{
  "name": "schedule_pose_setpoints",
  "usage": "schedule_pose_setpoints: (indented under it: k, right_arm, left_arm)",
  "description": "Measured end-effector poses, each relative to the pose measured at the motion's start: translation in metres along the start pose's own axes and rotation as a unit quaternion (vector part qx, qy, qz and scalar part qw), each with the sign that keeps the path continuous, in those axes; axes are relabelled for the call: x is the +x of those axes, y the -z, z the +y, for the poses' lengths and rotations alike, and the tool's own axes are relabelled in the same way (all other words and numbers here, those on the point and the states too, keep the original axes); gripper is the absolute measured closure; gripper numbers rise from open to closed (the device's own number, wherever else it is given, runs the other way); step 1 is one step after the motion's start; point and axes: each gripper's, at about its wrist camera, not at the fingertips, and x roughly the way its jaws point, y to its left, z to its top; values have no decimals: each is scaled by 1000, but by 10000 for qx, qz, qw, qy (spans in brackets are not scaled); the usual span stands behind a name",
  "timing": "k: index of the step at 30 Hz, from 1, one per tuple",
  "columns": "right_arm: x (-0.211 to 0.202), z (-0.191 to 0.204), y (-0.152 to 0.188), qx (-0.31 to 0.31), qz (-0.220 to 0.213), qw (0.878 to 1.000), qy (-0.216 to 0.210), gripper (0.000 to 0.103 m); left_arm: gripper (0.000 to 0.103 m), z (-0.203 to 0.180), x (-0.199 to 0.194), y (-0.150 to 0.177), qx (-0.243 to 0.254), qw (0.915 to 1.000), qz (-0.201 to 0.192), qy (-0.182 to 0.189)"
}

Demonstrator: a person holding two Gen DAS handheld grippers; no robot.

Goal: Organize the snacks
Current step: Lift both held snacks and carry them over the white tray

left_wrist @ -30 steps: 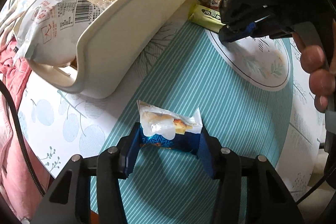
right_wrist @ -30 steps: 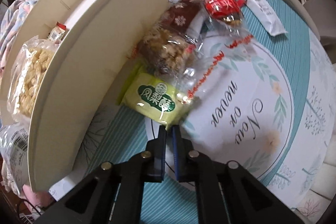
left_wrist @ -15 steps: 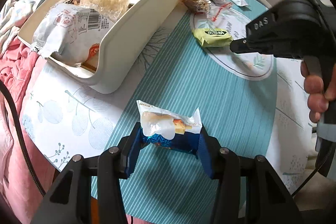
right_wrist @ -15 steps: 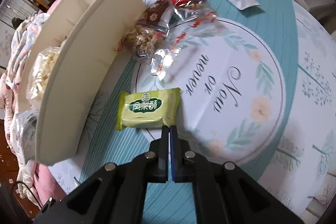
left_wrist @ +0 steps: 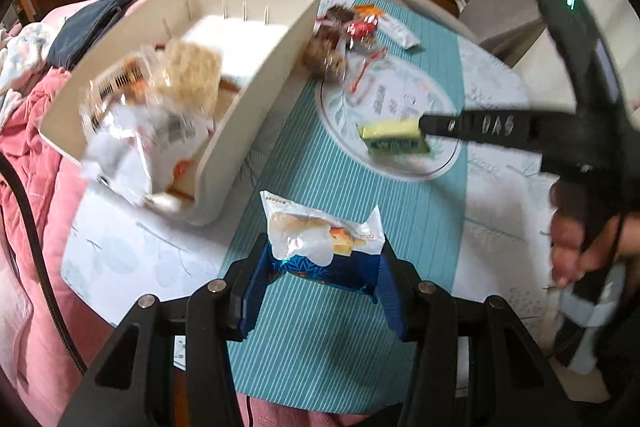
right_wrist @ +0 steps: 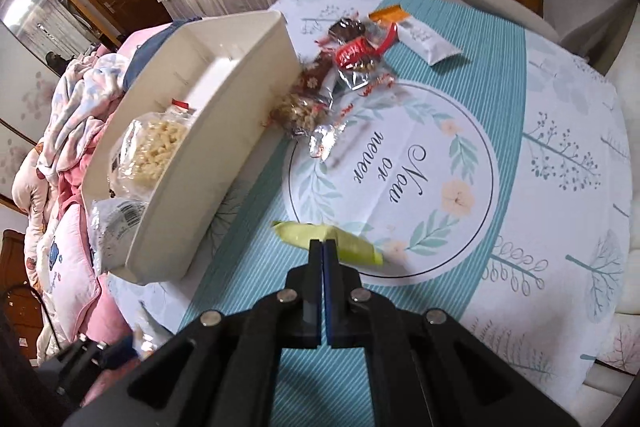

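Lifted off the tablecloth (right_wrist: 560,147), green packet (right_wrist: 352,245) pinched by right fingers (right_wrist: 316,259); left fingers (left_wrist: 256,279) clamp blue-white packet (left_wrist: 320,247).

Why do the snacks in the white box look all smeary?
In the left wrist view, motion blur smears the white box and its snack bags, while the held blue-and-white snack stays sharp; in the right wrist view the green snack is blurry and the fisheye lens bends the table edge.
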Motion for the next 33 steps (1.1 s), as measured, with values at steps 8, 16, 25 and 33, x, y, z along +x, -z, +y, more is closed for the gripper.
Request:
schedule_pose_setpoints:
  k: [8,16,25,33]
  right_arm:
    - [-12,13,-9,132,-187,9996,-135,103]
    - [-40,26,-18,417,-520,9977,-104,103]
    - [-71,58,-30,948,-1067,9897,-86,103]
    - [-87,102,-40,1184,-1536,9810,-88,103]
  left_arm:
    - [55,16,-38,-31,61,9995,-220,231]
    - [55,53,-57,-68,-41,9978,-255,616]
    - [55,87,-73,-106,549,9951,-193,803]
    - [55,121,-72,-138,960,9913,-68,893]
